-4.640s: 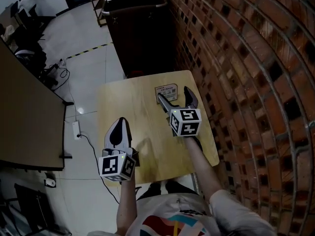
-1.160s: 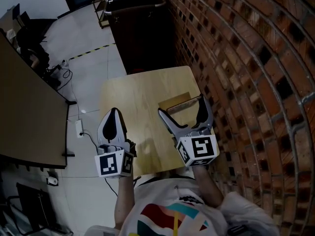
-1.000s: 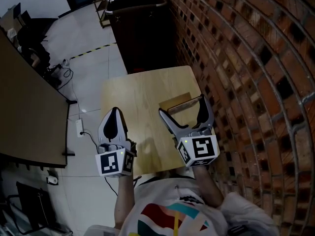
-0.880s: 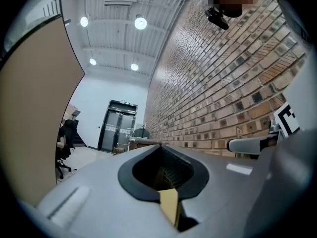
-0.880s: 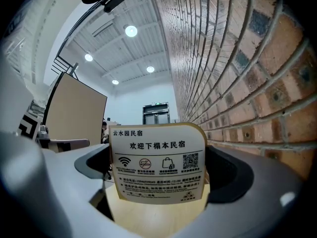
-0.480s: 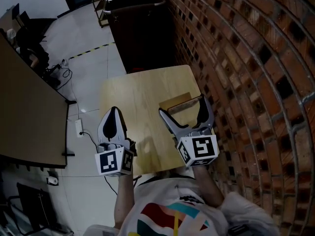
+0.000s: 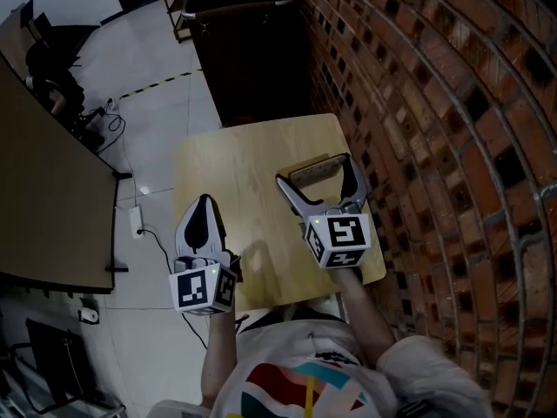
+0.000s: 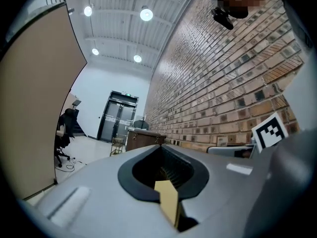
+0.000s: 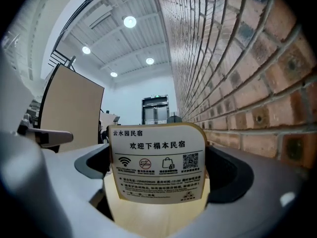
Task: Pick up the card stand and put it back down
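Clamping wooden card stand (image 9: 157,182), rounded printed card: right gripper (image 7: 315,171) fingers; left gripper (image 7: 204,212) fingers pressed together.

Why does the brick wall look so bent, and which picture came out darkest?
Head view: the darkest, dim all over, and the brick wall bows, likely from a wide lens. Left gripper view: a round fisheye picture with black corners; the ceiling lights glare white. Right gripper view: the wall curves here too, yet the card stand is sharp, its print clear.
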`<act>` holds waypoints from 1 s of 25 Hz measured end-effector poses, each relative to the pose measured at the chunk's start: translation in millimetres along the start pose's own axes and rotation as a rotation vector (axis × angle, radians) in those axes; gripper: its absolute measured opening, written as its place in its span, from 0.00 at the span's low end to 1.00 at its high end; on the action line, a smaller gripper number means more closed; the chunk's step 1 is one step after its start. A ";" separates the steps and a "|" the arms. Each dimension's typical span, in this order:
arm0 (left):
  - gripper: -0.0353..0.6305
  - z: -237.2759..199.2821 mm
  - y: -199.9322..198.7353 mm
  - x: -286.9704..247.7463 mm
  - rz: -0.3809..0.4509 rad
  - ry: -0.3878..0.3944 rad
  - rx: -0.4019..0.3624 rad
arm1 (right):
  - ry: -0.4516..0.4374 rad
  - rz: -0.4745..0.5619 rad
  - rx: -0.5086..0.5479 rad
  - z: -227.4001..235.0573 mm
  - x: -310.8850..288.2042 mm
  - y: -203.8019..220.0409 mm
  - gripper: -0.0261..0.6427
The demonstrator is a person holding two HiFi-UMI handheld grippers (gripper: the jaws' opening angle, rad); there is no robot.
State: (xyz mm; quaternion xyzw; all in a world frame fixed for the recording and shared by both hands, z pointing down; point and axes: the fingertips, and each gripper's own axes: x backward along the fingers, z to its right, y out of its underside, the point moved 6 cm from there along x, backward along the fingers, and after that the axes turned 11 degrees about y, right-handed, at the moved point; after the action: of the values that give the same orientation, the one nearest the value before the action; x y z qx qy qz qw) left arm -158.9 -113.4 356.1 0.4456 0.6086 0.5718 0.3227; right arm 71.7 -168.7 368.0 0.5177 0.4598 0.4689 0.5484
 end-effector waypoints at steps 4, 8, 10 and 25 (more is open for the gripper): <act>0.06 -5.0 11.4 -1.9 -0.041 -0.007 0.001 | 0.035 -0.069 0.019 8.6 -45.3 31.1 0.90; 0.06 -16.4 23.3 -3.3 -0.079 -0.032 0.008 | 0.097 -0.149 0.041 20.6 -86.9 66.7 0.90; 0.06 -24.3 28.3 -3.9 -0.095 -0.050 0.014 | 0.119 -0.197 0.032 25.4 -106.9 86.0 0.90; 0.06 -57.1 49.0 -21.1 -0.165 -0.086 0.018 | 0.202 -0.448 0.010 26.1 -192.3 184.2 0.88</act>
State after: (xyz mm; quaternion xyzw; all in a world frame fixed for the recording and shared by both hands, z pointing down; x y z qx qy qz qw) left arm -193.7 -158.4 409.7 0.4210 0.6341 0.5179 0.3905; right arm 64.1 -358.2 556.6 0.3562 0.6179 0.3828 0.5872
